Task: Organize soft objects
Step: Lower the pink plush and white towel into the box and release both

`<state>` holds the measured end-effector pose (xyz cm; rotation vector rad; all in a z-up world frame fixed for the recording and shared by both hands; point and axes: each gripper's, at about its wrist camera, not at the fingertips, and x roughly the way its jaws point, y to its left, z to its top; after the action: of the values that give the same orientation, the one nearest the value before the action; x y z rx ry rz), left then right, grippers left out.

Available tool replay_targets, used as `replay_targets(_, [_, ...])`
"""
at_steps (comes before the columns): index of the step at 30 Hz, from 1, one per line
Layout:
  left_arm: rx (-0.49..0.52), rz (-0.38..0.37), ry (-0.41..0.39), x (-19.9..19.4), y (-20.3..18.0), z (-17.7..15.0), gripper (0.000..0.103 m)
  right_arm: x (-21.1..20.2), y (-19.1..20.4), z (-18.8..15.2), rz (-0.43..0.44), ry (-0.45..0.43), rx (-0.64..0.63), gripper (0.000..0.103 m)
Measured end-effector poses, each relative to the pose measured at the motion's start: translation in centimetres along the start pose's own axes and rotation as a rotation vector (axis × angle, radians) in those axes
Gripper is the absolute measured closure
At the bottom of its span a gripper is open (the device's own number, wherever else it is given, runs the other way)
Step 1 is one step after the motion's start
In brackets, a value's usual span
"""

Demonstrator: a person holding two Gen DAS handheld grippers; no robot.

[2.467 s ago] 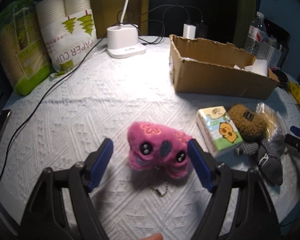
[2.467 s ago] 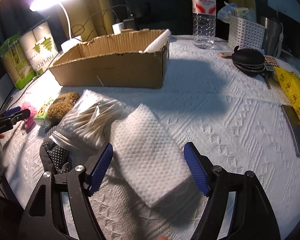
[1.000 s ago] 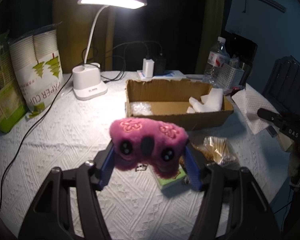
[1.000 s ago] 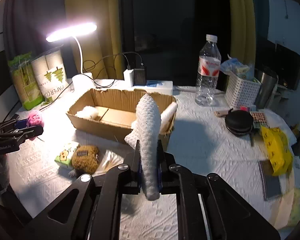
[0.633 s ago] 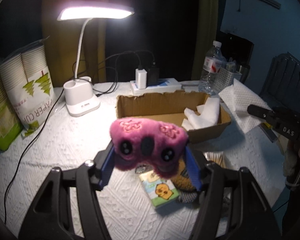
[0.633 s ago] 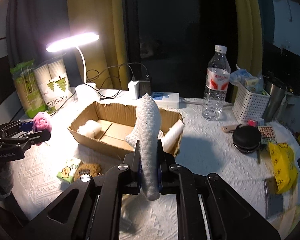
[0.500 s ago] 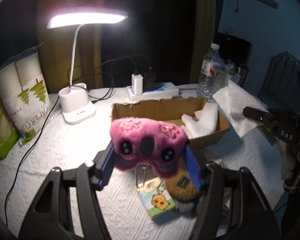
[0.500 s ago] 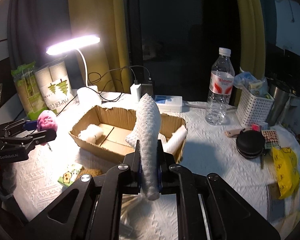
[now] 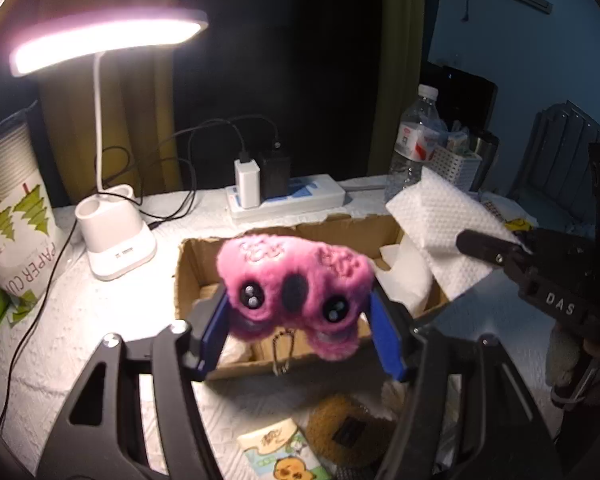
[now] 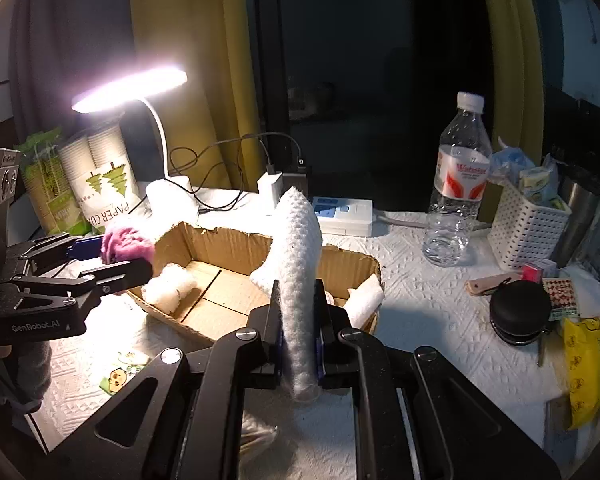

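A: Two grippers, both loaded. From the left wrist, what shows?

B: The left gripper [image 9: 296,328] has its blue pads pressed on either side of a pink plush [image 9: 294,284], held in the air with its face toward the camera and a small chain hanging under it. Beyond it sits the open box [image 9: 192,264] on the white table [image 9: 80,320].

A: What is in that box?

B: White foam pieces [image 9: 404,280] at its right end. At the right, the other gripper [image 9: 496,250] holds a white pad [image 9: 444,216] over the box's right end. Near the camera lie a tissue pack [image 9: 284,452] and a brown plush [image 9: 348,428].

A: And farther back?

B: A lit lamp [image 9: 108,40] at far left, paper cups [image 9: 16,220] left of its base, a power strip [image 9: 296,200] behind the box, a bottle [image 9: 414,140] to the right.

A: Now the right wrist.

B: The right gripper [image 10: 298,320] is clamped tight on the pad [image 10: 298,248], which stands on edge between the fingers and hangs out below them. It rises in front of the box [image 10: 204,240], whose floor holds a white fluffy lump [image 10: 168,286] at the left.

A: Is the left gripper seen there?

B: Yes, at left [image 10: 112,258], gripping the plush [image 10: 126,244] just at the box's left rim. The bottle [image 10: 458,184] and a white basket [image 10: 528,224] stand far right; a black pouch [image 10: 520,312] and a yellow bag [image 10: 588,368] lie nearer.
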<state>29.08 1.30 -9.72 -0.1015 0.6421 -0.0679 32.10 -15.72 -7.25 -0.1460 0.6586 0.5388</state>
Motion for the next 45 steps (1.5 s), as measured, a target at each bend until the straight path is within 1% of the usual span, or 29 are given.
replay_targets(6, [-0.016, -0.011, 0.038, 3.0, -0.2, 0.0, 0.040, 2.4, -0.1, 0.1, 0.004, 0.027, -0.014, 0.091])
replay_targets(9, [-0.020, -0.021, 0.061, 4.4, -0.2, -0.2, 0.040, 3.8, -0.2, -0.2, -0.008, 0.049, -0.023, 0.091])
replay_targets(14, [-0.025, -0.032, 0.092, 6.3, -0.4, -0.5, 0.039, 5.8, -0.8, -0.9, -0.019, 0.095, -0.001, 0.091])
replay_targets(16, [-0.027, -0.021, 0.109, 7.1, -0.3, -0.7, 0.038, 6.4, -1.0, -1.1, -0.031, 0.110, 0.005, 0.091])
replay_targets(22, [-0.036, -0.023, 0.140, 8.1, -0.1, -1.0, 0.035, 8.1, -0.8, -2.0, -0.069, 0.166, -0.014, 0.091])
replay_targets(23, [-0.038, -0.024, 0.141, 8.2, 0.0, -1.0, 0.033, 8.3, -0.7, -2.0, -0.077, 0.173, -0.017, 0.089])
replay_targets(25, [-0.039, -0.026, 0.135, 8.1, 0.0, -0.9, 0.030, 8.3, -0.6, -2.1, -0.087, 0.177, -0.022, 0.079])
replay_targets(27, [-0.039, -0.025, 0.131, 7.9, -0.1, -0.8, 0.026, 8.1, -0.6, -2.0, -0.081, 0.170, -0.017, 0.064])
replay_targets(29, [-0.040, -0.015, 0.125, 7.7, -0.1, -0.7, 0.023, 7.7, -0.5, -1.8, -0.095, 0.160, -0.024, 0.057])
replay_targets(36, [-0.050, -0.011, 0.089, 5.4, -0.1, -0.4, 0.023, 5.9, -0.2, -0.9, -0.117, 0.132, -0.021, 0.055])
replay_targets(45, [-0.049, -0.013, 0.038, 1.5, -0.3, -0.6, 0.023, 2.6, 1.5, -0.4, -0.111, 0.097, -0.021, 0.053])
